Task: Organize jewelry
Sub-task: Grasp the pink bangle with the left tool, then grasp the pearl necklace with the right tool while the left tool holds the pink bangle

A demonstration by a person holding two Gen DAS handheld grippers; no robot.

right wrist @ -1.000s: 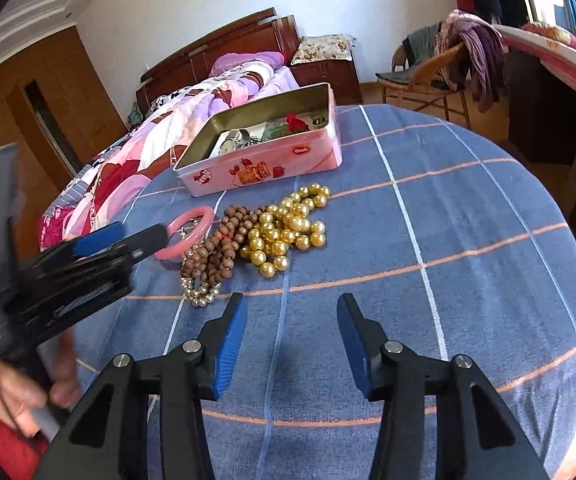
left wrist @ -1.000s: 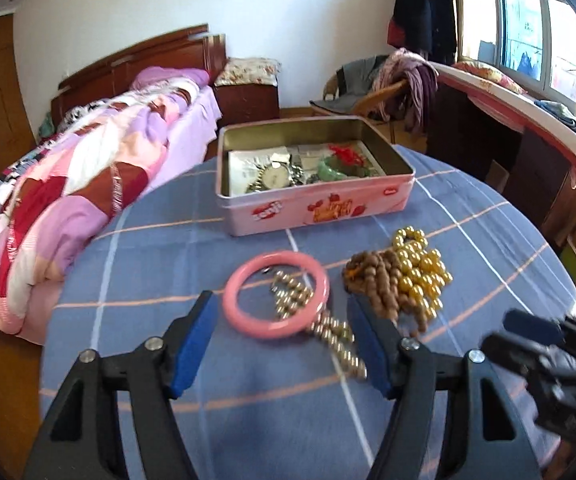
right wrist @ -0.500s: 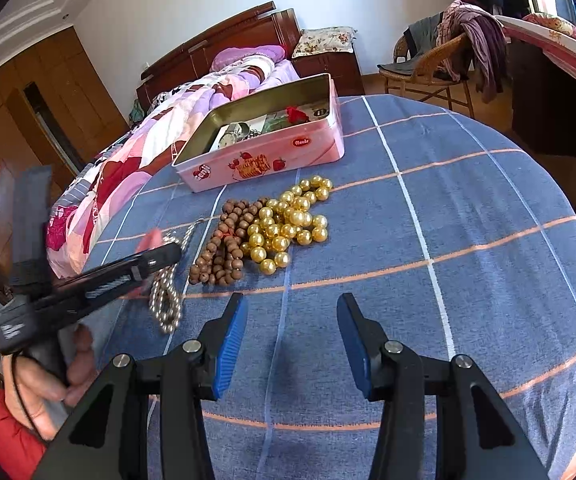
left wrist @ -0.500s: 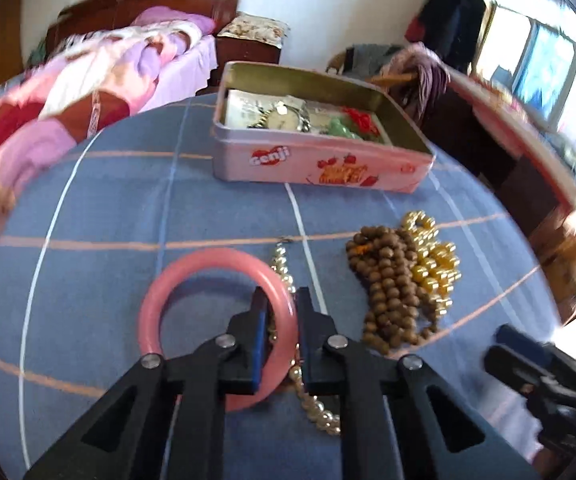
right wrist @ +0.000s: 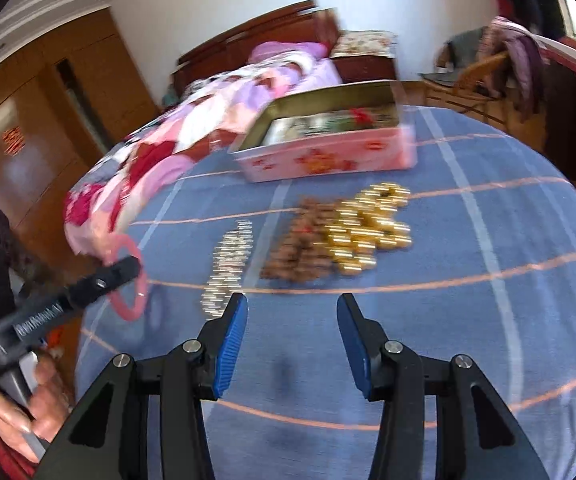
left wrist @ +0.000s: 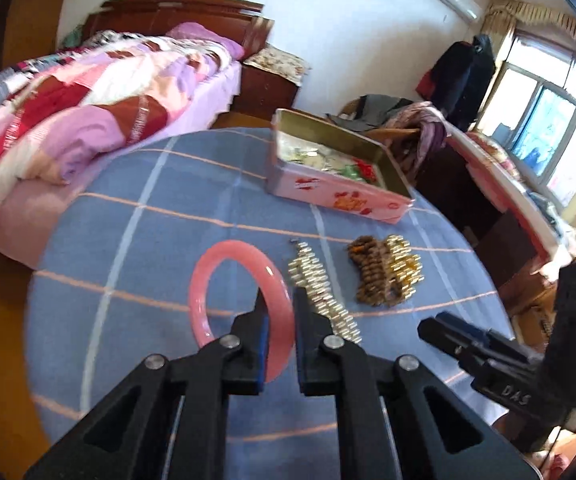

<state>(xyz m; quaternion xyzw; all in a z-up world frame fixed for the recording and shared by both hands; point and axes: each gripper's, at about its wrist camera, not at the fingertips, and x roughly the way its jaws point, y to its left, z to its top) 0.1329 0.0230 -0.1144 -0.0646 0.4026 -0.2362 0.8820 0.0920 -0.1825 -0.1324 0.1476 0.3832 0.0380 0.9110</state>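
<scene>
My left gripper (left wrist: 278, 300) is shut on a pink bangle (left wrist: 208, 280) and holds it above the blue tablecloth; the bangle also shows in the right wrist view (right wrist: 128, 304), lifted off the cloth. A silver bead string (left wrist: 320, 288) lies to its right, then a brown bead string (left wrist: 370, 276) and a gold bead string (left wrist: 402, 264). A pink tin (left wrist: 328, 196) with jewelry inside stands open at the back. My right gripper (right wrist: 292, 320) is open and empty, just in front of the bead strings (right wrist: 328, 236).
The round table with the blue checked cloth (left wrist: 148, 208) ends close on all sides. A bed with a pink quilt (left wrist: 68, 120) stands to the left. A chair with clothes (left wrist: 408, 120) and a dark desk (left wrist: 496, 200) stand at the back right.
My left gripper closed on the pink bangle's rim and lifted it off the cloth, away from the silver beads. My right gripper moved closer to the bead strings, still open.
</scene>
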